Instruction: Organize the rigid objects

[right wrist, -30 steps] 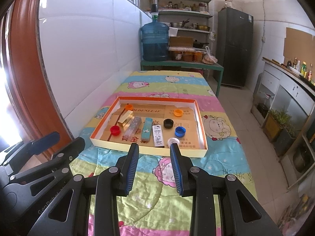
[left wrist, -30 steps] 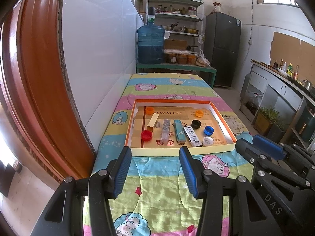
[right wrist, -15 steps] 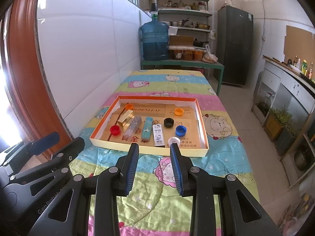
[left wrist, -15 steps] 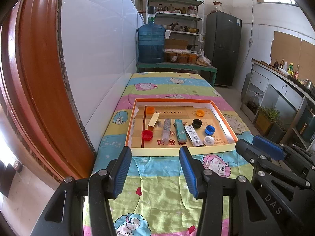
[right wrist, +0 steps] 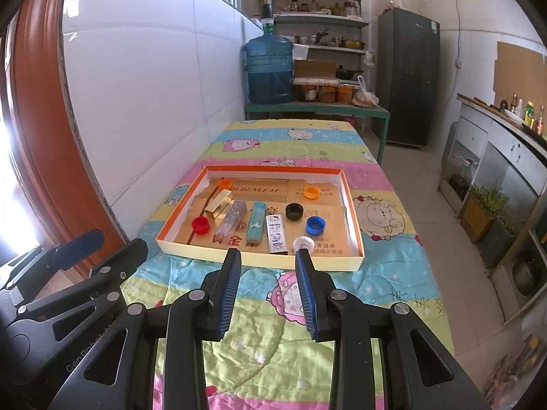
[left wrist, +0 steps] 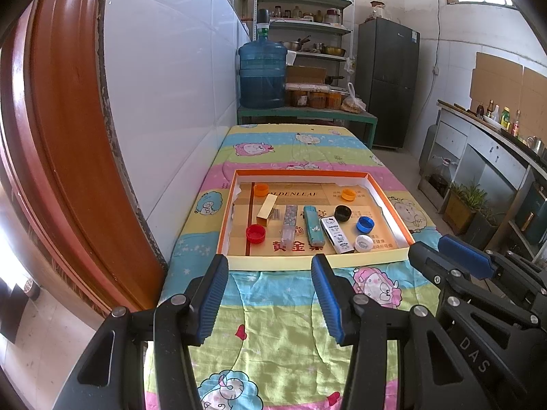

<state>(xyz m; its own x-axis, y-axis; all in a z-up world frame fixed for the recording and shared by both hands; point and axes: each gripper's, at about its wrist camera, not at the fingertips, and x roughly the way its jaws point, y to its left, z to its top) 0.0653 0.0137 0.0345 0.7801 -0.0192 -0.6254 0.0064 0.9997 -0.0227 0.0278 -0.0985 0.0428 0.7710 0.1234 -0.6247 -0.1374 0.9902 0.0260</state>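
Both my left hand-held gripper [left wrist: 270, 294] and right hand-held gripper [right wrist: 268, 288] hover spread and empty before the tray [left wrist: 318, 262]. Inside it, bottle caps [left wrist: 255, 233] lie scattered around four side-by-side boxes [left wrist: 314, 228]; sorted or awaiting sorting, I cannot tell.

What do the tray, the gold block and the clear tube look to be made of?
Tray: likely cardboard, matte, thin folded walls and printed liner. Gold block: shiny metallic-looking faces; foil-covered card or metal, cannot tell. Clear tube: see-through, probably plastic, glossy, speckled contents showing.
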